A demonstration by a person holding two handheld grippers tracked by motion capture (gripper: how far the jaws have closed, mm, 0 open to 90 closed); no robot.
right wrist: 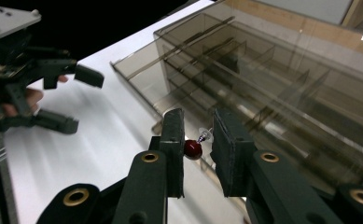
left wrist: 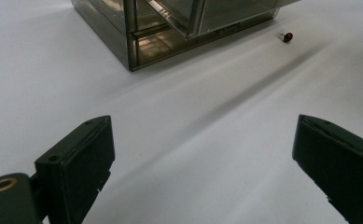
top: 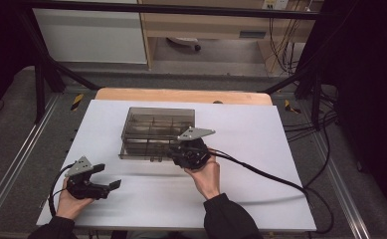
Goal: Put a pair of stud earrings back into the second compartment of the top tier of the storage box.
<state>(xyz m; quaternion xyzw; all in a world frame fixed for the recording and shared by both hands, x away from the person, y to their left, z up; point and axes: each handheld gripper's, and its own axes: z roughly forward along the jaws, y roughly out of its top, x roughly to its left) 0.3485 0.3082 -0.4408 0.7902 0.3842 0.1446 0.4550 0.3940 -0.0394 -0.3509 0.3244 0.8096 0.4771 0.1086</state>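
Observation:
A smoky clear plastic compartment box [top: 157, 130] stands on the white sheet, with its corner near in the left gripper view [left wrist: 137, 42]. My right gripper [right wrist: 198, 116] hovers at the box's front right corner [top: 176, 155]. It is shut on a small red-headed part [right wrist: 193, 149] whose clear end and thin wire reach across to the other jaw. My left gripper [left wrist: 202, 121] rests low at the front left [top: 109, 176], open wide with nothing between its jaws. In the left gripper view a small red piece [left wrist: 287, 36] lies on the sheet just past the box.
The white sheet [top: 241, 149] covers a wooden table [top: 181, 94]. The right gripper's black cable [top: 260, 174] trails off to the right edge. Black frame bars [top: 47, 64] stand at the back corners. The box [right wrist: 272, 88] has several thin dividers inside.

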